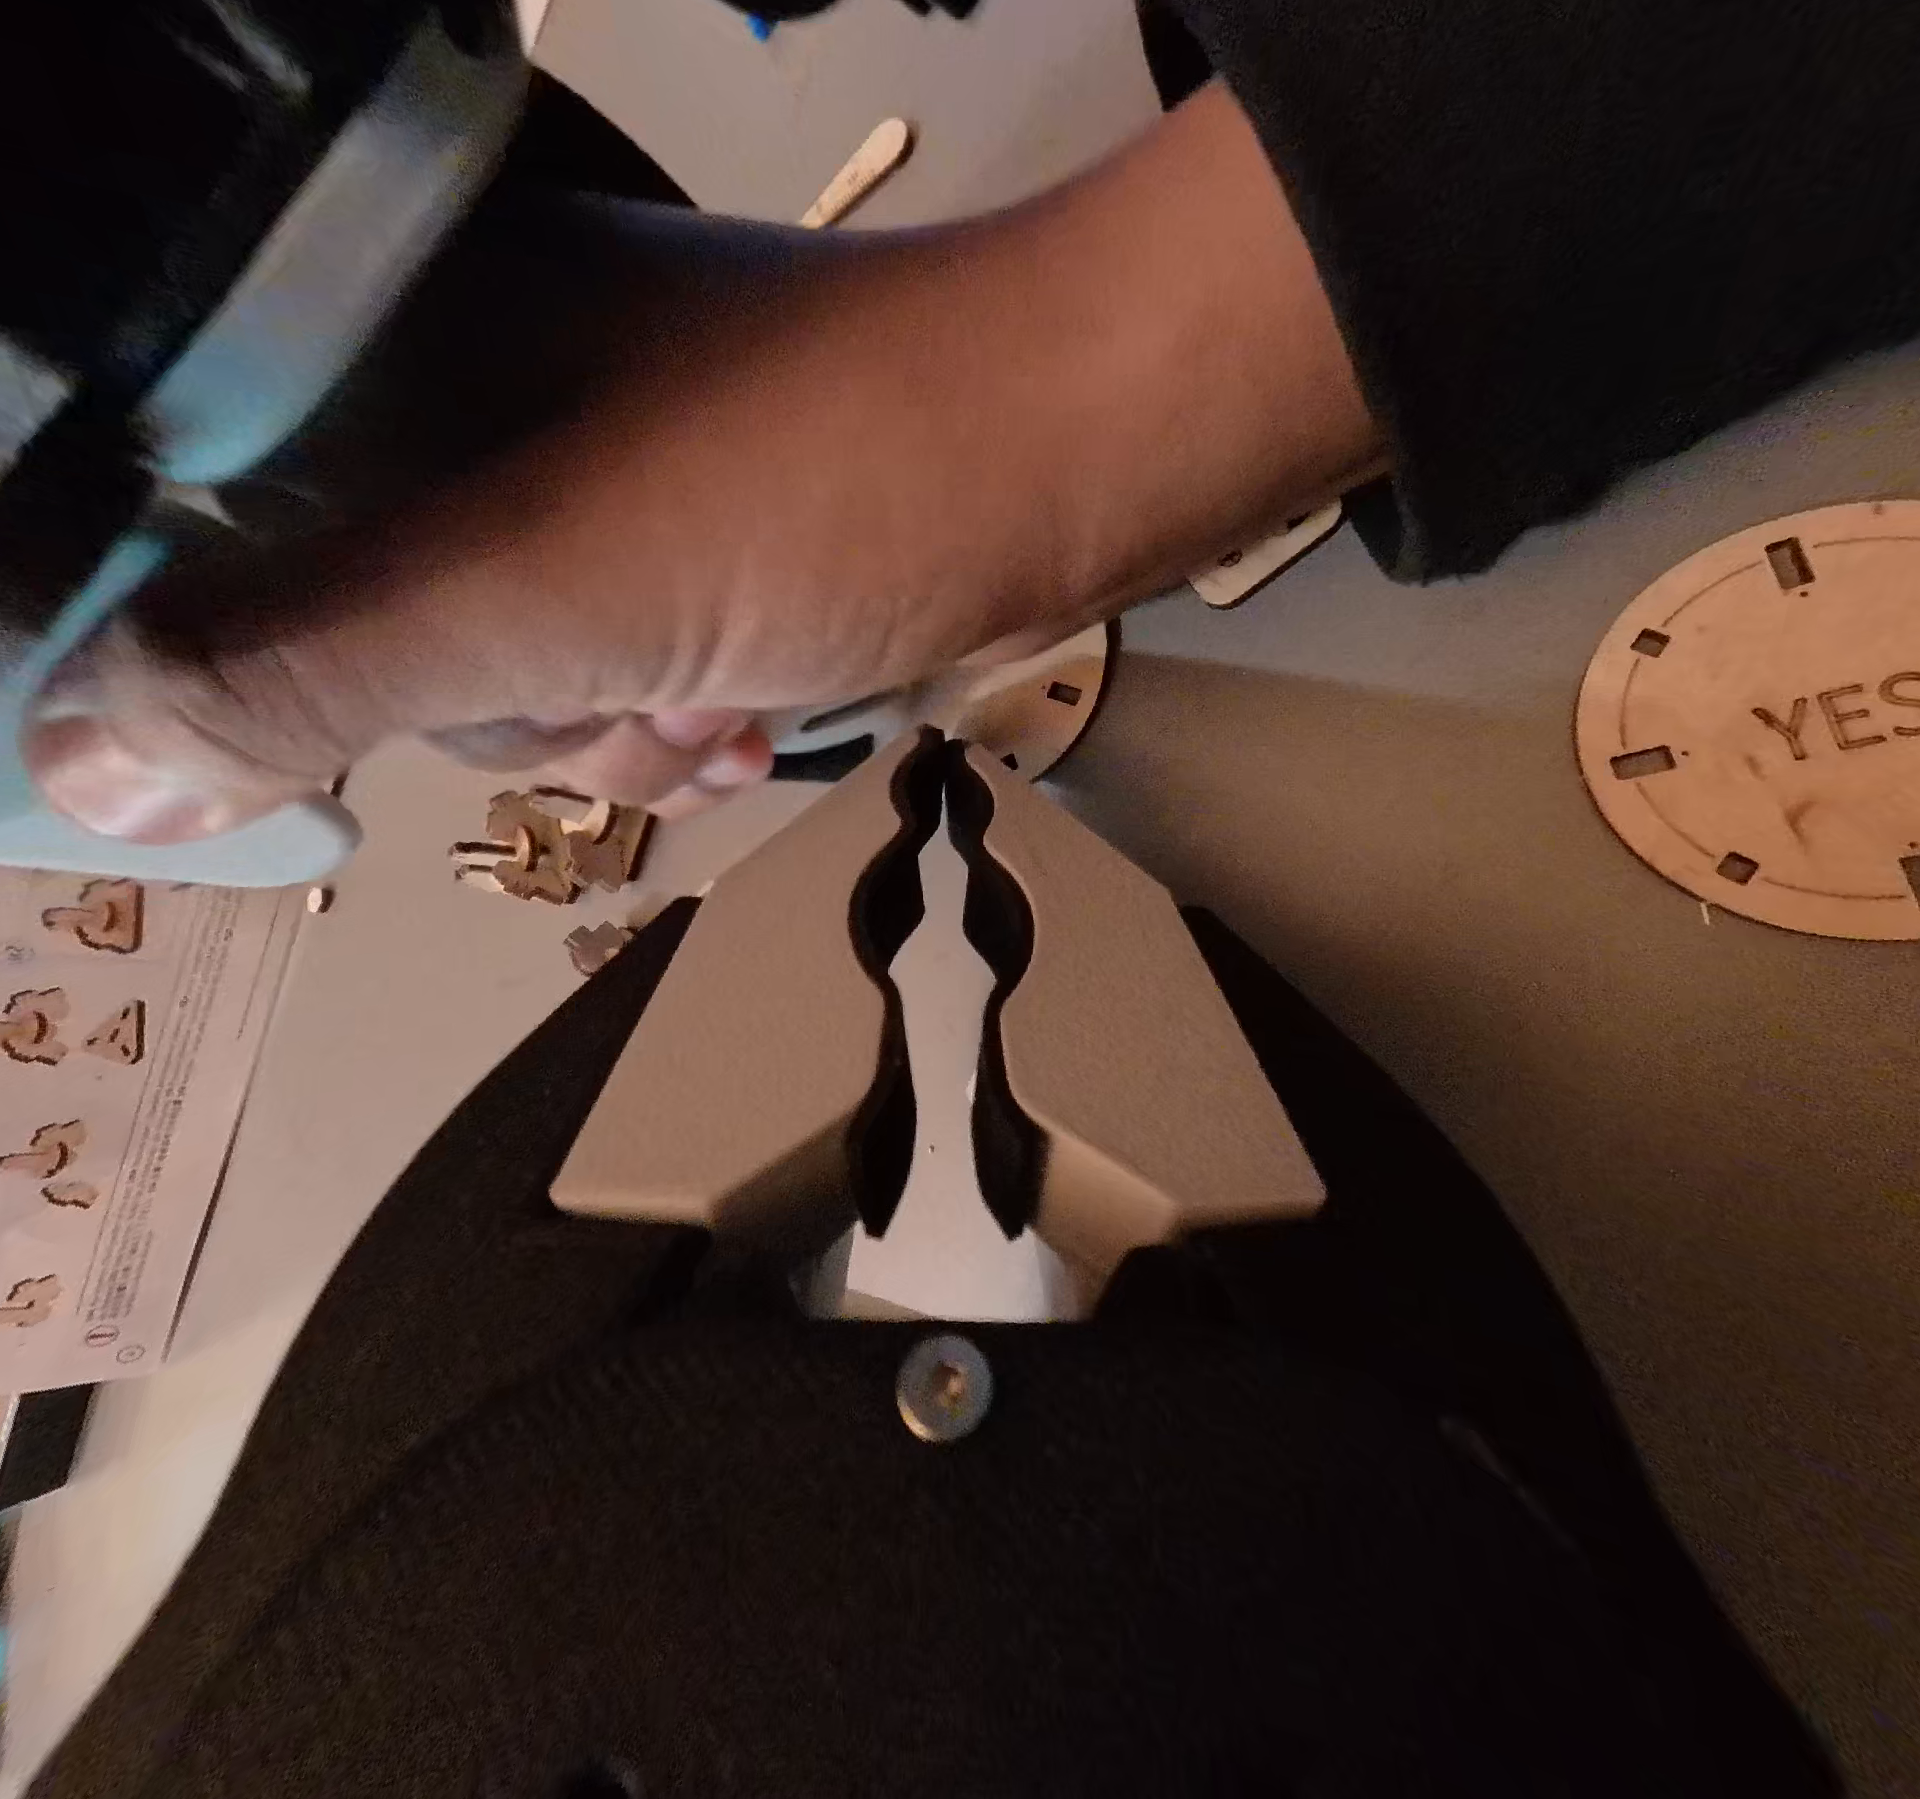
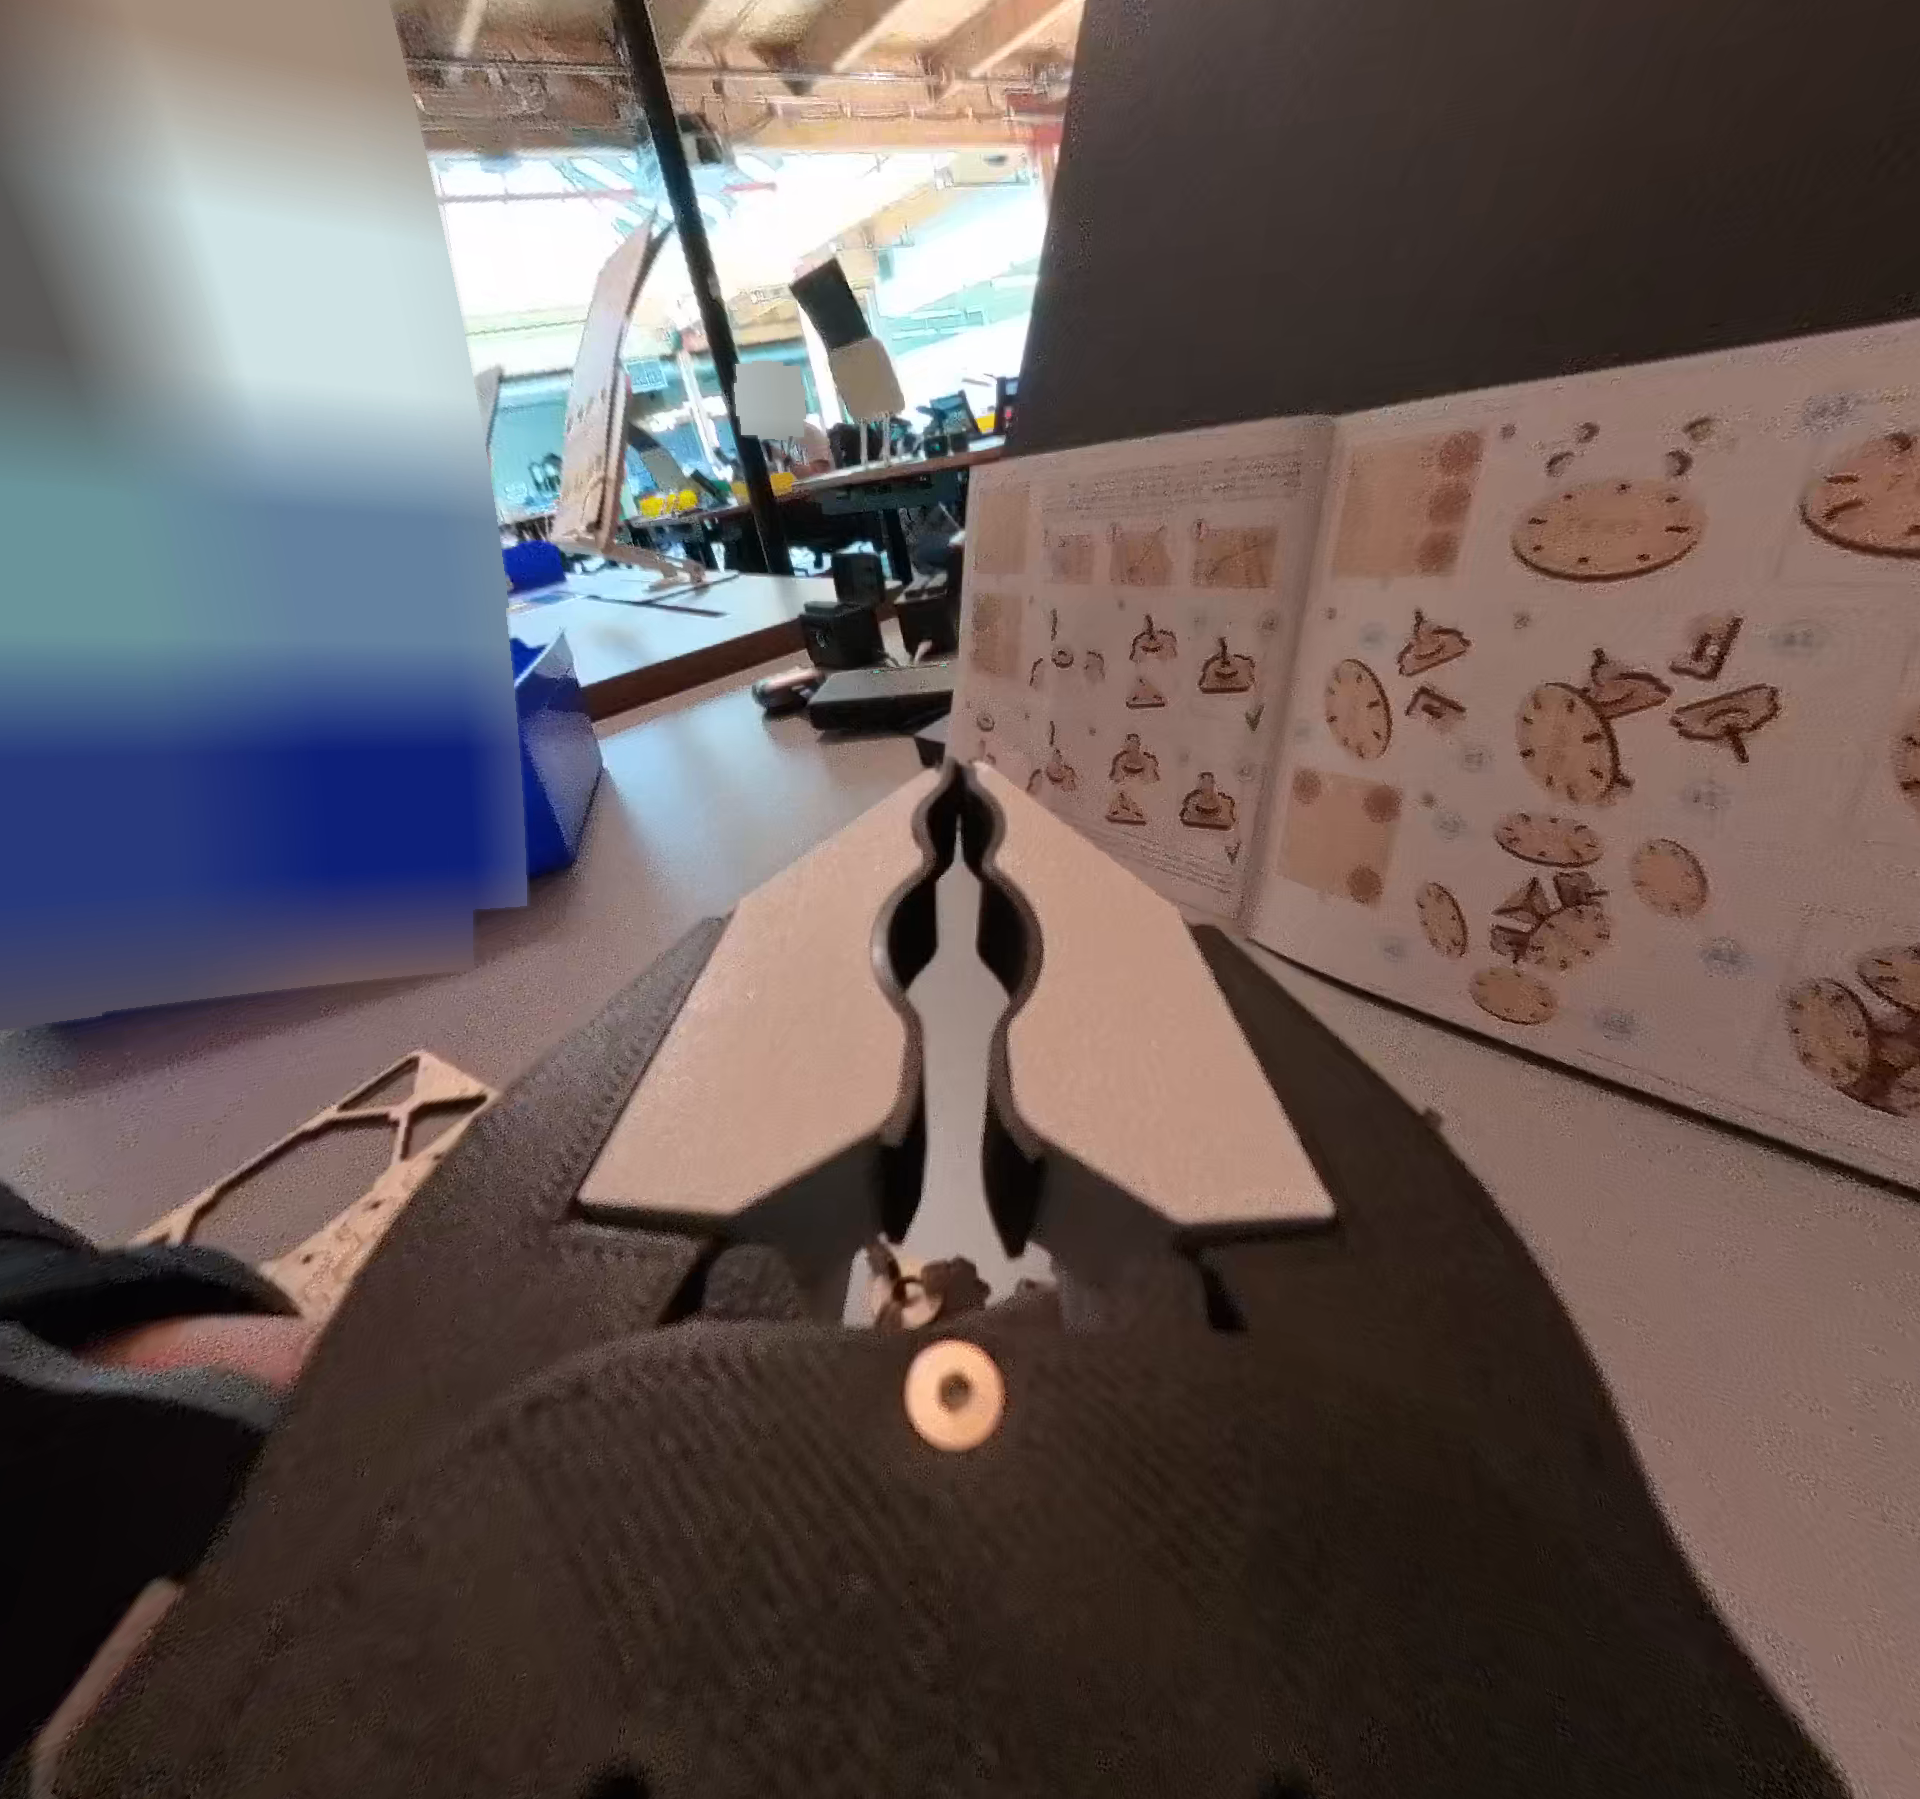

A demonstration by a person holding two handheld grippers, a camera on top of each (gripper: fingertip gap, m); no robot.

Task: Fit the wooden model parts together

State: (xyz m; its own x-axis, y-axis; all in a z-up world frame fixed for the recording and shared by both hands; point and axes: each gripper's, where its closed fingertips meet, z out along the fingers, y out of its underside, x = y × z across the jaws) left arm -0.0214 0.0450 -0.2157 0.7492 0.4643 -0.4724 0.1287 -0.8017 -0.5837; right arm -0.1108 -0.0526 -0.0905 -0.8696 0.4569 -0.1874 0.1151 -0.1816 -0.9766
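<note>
In the left wrist view my left gripper [image 1: 941,762] is shut, its tips right at the near edge of a small slotted wooden disc [image 1: 1055,700]. A person's hand [image 1: 727,502] reaches across and hides most of that disc. A large slotted wooden disc [image 1: 1787,731] lies flat to the right. A small assembled cluster of wooden parts [image 1: 551,840] and a loose piece [image 1: 597,944] lie to the left. In the right wrist view my right gripper [image 2: 961,778] is shut, raised and pointing at the open instruction booklet [image 2: 1455,689]. A small wooden part [image 2: 914,1282] shows on the table under its fingers.
An instruction sheet [image 1: 114,1105] lies at the left, a wooden stick [image 1: 857,170] farther off, and a flat wooden piece [image 1: 1268,554] under the sleeve. In the right wrist view, a wooden offcut frame [image 2: 343,1157] lies at the lower left, a blue box [image 2: 561,741] stands left, and a dark panel [image 2: 1455,139] rises behind the booklet.
</note>
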